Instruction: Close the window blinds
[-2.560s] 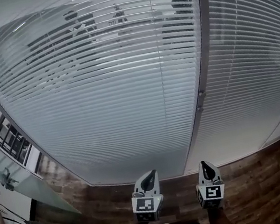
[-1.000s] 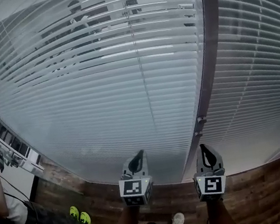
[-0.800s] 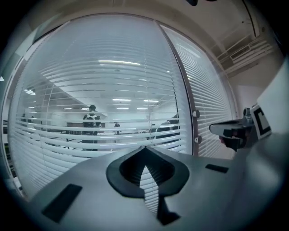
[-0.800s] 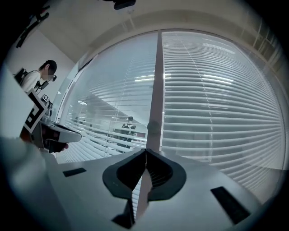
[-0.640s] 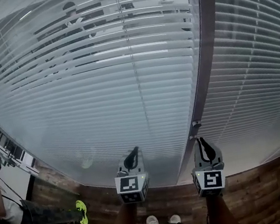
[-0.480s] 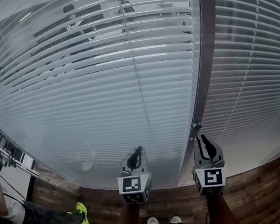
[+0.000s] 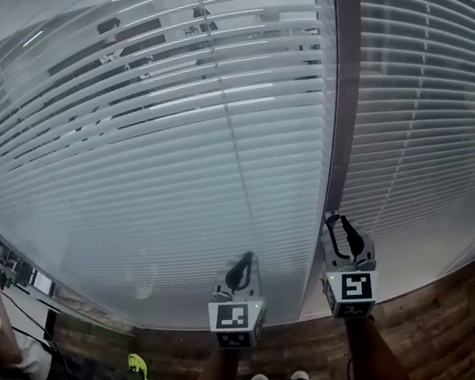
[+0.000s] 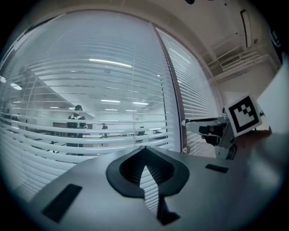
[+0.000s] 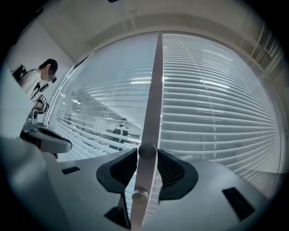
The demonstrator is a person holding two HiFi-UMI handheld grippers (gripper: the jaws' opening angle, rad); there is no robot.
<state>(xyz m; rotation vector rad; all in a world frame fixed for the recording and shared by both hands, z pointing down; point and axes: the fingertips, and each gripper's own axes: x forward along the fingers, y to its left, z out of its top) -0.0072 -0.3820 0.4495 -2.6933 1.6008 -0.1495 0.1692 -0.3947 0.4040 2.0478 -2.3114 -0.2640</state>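
The right claw, jaws just been spreading, straddles the round knob on the frame post between two blinds. The left claw, pressed together, hangs free alongside.

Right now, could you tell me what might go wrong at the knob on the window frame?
The right claw has just been opening and straddles the knob only at its tips, so a turn could slip off. The left claw, shut and seemingly close to the glass, might bump it.
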